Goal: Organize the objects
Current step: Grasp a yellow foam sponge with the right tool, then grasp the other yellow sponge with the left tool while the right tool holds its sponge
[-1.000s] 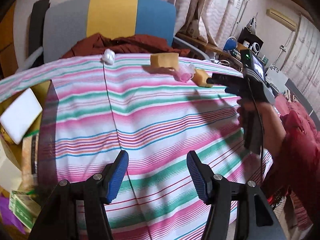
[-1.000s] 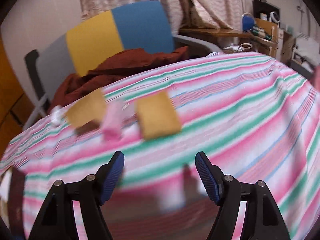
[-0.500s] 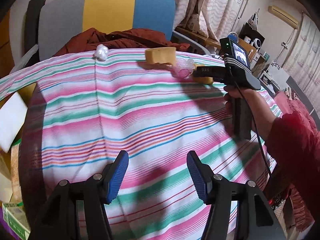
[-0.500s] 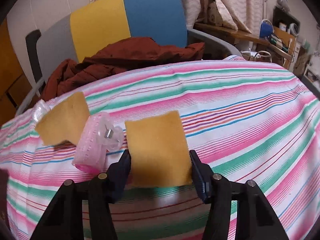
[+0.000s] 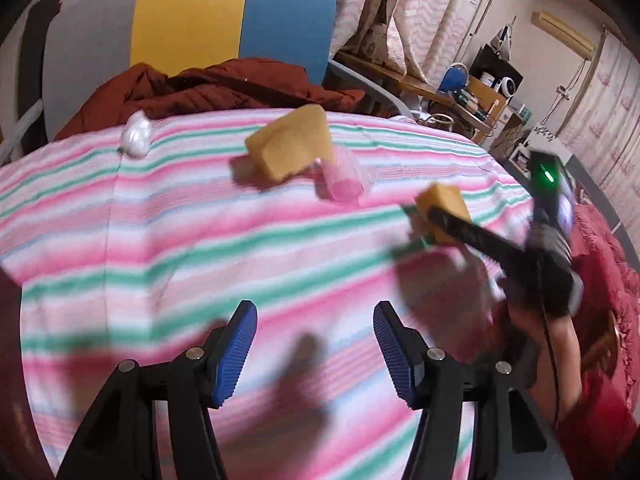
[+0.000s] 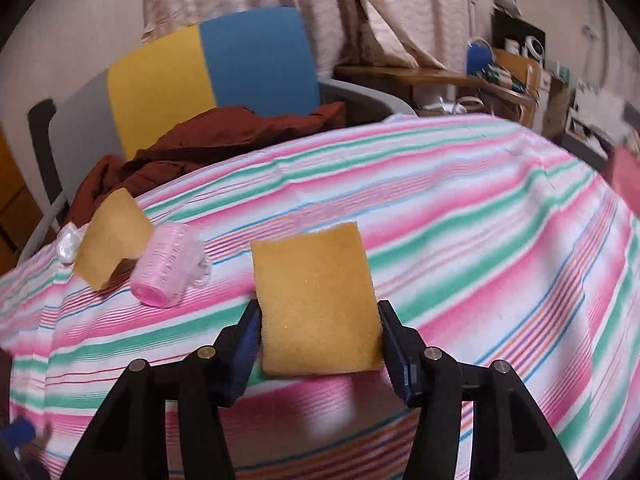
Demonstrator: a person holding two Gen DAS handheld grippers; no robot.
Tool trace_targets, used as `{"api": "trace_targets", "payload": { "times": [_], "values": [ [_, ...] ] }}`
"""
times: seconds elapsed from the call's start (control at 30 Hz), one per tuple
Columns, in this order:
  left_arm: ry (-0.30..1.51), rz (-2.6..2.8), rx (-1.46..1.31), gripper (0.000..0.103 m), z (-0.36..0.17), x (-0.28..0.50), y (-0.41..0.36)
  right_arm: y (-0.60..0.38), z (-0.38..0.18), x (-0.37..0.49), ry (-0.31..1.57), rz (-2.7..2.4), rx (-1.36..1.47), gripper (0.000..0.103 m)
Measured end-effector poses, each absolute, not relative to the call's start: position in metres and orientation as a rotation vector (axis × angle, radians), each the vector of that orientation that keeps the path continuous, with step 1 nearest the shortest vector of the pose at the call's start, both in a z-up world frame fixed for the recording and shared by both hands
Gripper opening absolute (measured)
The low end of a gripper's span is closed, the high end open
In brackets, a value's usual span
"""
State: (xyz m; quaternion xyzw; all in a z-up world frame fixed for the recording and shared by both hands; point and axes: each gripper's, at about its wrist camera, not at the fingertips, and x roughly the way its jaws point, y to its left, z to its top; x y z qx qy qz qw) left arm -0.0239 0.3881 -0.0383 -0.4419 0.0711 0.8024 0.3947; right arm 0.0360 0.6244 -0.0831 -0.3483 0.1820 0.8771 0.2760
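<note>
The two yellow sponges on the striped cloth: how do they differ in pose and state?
The near sponge sits between the pads of the right tongs, gripped on both sides; the far sponge is free, with no tongs at it.
The near sponge shows its broad face flat to the camera; the far sponge stands tilted, beside the pink roll.
Both are the same yellow-brown foam.

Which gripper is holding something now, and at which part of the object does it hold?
The right gripper holds the yellow sponge by its two side edges, near its lower end. The left gripper is open and holds nothing.
</note>
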Motion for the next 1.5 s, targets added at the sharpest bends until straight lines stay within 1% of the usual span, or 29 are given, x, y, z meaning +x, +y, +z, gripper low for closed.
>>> {"api": "trace_targets", "payload": {
  "times": [0.23, 0.3, 0.4, 0.47, 0.53, 0.6, 0.67, 0.7, 0.73, 0.8, 0.9, 1.0, 1.07, 1.1, 1.13, 1.17, 1.2, 1.23, 1.27, 1.33, 1.4, 1.43, 1.5],
  "values": [
    [0.284, 2.143, -0.935, 0.063, -0.012, -0.063, 0.427, 0.629, -0.091, 0.035, 0.538, 2.358, -0.95, 0.057],
    [0.334, 2.138, -0.857, 0.072, -0.005, -0.072, 0.44, 0.629, -0.092, 0.035, 0.543, 2.36, -0.944, 0.057],
    [0.46, 2.145, -0.784, 0.073, 0.004, -0.087, 0.467, 0.63, -0.093, 0.035, 0.551, 2.364, -0.936, 0.057],
    [0.491, 2.145, -0.764, 0.074, 0.01, -0.096, 0.485, 0.63, -0.093, 0.036, 0.551, 2.365, -0.932, 0.057],
    [0.509, 2.139, -0.775, 0.08, 0.012, -0.106, 0.505, 0.63, -0.093, 0.035, 0.545, 2.363, -0.933, 0.057],
    [0.548, 2.114, -0.834, 0.08, 0.002, -0.116, 0.524, 0.629, -0.093, 0.035, 0.537, 2.361, -0.933, 0.057],
    [0.66, 2.124, -0.912, 0.08, -0.021, -0.127, 0.534, 0.629, -0.093, 0.035, 0.543, 2.363, -0.93, 0.058],
    [0.682, 2.131, -0.932, 0.08, -0.028, -0.129, 0.531, 0.63, -0.093, 0.036, 0.548, 2.365, -0.927, 0.058],
    [0.677, 2.129, -0.954, 0.08, -0.035, -0.132, 0.526, 0.63, -0.093, 0.037, 0.553, 2.367, -0.924, 0.058],
    [0.597, 2.113, -1.001, 0.08, -0.046, -0.135, 0.504, 0.631, -0.094, 0.038, 0.562, 2.37, -0.918, 0.058],
    [0.505, 2.125, -0.939, 0.08, -0.051, -0.123, 0.47, 0.631, -0.093, 0.038, 0.569, 2.372, -0.913, 0.058],
    [0.545, 2.131, -0.851, 0.08, -0.054, -0.1, 0.453, 0.631, -0.093, 0.038, 0.575, 2.374, -0.91, 0.058],
    [0.626, 2.152, -0.821, 0.08, -0.064, -0.088, 0.448, 0.631, -0.093, 0.038, 0.571, 2.372, -0.912, 0.058],
    [0.669, 2.152, -0.851, 0.079, -0.072, -0.088, 0.448, 0.631, -0.093, 0.038, 0.567, 2.371, -0.913, 0.058],
    [0.63, 2.138, -0.877, 0.077, -0.074, -0.091, 0.444, 0.631, -0.093, 0.037, 0.562, 2.37, -0.915, 0.058],
    [0.514, 2.123, -0.929, 0.074, -0.07, -0.098, 0.435, 0.63, -0.093, 0.037, 0.561, 2.373, -0.92, 0.06],
    [0.456, 2.124, -0.971, 0.074, -0.071, -0.103, 0.429, 0.63, -0.093, 0.036, 0.568, 2.383, -0.928, 0.063],
    [0.414, 2.129, -0.984, 0.074, -0.071, -0.106, 0.425, 0.63, -0.092, 0.036, 0.582, 2.405, -0.925, 0.069],
    [0.399, 2.135, -0.978, 0.074, -0.069, -0.106, 0.423, 0.631, -0.091, 0.038, 0.594, 2.423, -0.915, 0.074],
    [0.403, 2.136, -0.973, 0.073, -0.07, -0.105, 0.422, 0.631, -0.085, 0.044, 0.603, 2.44, -0.866, 0.075],
    [0.423, 2.146, -0.961, 0.073, -0.071, -0.101, 0.422, 0.623, -0.071, 0.056, 0.557, 2.454, -0.763, 0.077],
    [0.436, 2.149, -0.956, 0.074, -0.072, -0.1, 0.423, 0.617, -0.065, 0.059, 0.526, 2.472, -0.734, 0.08],
    [0.448, 2.154, -0.948, 0.074, -0.072, -0.098, 0.425, 0.595, -0.05, 0.062, 0.448, 2.548, -0.7, 0.081]
  ]
}}
